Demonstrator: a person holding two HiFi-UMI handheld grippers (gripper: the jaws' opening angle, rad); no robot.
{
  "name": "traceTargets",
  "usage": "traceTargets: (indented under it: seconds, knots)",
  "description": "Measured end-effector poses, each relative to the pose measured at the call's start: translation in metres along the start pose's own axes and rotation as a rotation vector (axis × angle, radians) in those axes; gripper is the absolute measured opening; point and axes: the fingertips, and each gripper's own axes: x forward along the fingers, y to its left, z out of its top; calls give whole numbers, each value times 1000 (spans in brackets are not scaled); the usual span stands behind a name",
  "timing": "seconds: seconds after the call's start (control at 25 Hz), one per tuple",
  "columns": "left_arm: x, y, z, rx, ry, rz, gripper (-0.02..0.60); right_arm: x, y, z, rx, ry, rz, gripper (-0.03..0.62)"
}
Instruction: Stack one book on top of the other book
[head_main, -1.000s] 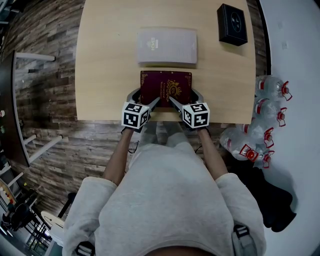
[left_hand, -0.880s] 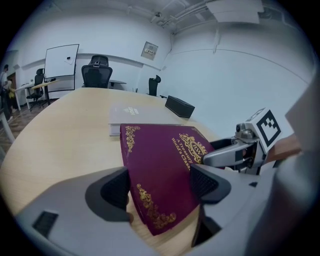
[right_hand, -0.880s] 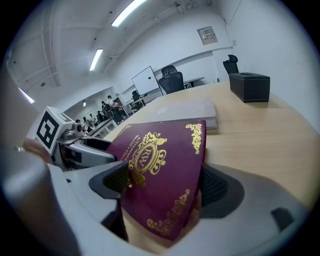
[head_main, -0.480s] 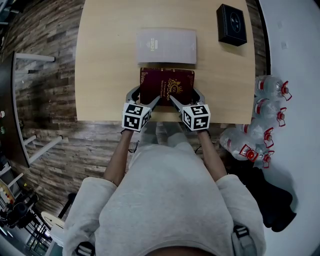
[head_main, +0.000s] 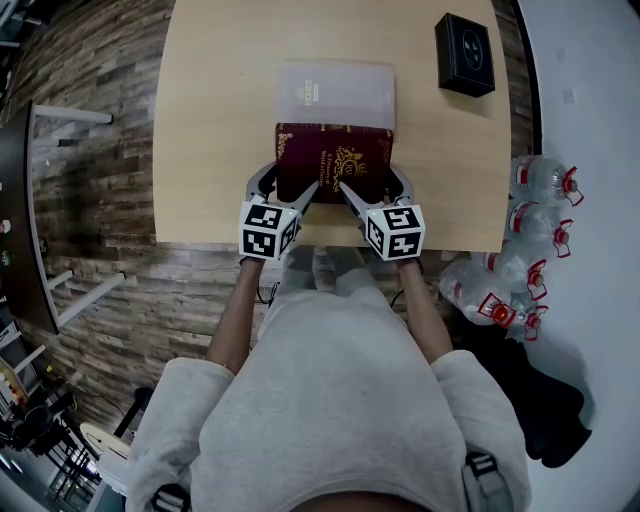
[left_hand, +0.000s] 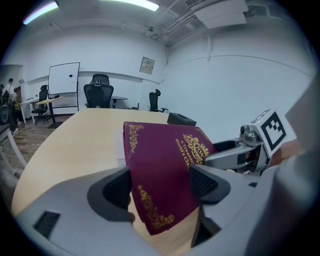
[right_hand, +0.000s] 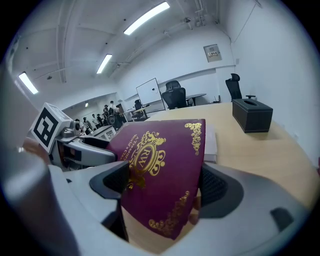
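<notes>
A maroon book with gold print hangs above the table, gripped at both near corners. My left gripper is shut on its left corner and my right gripper on its right corner. Its far edge overlaps the near edge of the grey book, which lies flat on the table further back. In the left gripper view the maroon book tilts between the jaws of my left gripper, with the other gripper at right. The right gripper view shows the maroon book in my right gripper and the grey book behind.
A black box stands at the table's far right corner. The wooden table ends just behind the grippers. Several water bottles lie on the floor at right. Office chairs and a whiteboard stand far back.
Both grippers have carried the maroon book away from me, from just short of the grey book to where its far edge now overlaps it.
</notes>
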Motion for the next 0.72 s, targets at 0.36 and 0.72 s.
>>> traceTargets:
  seconds: [0.36,0.72]
  knots:
    - [-1,4,37,27,-55,-2,364,-3,-4,37,-37,-59,-20,430]
    - [8,13,64,28,-82,1,364,6,-12,66,-60,-86,-31,430]
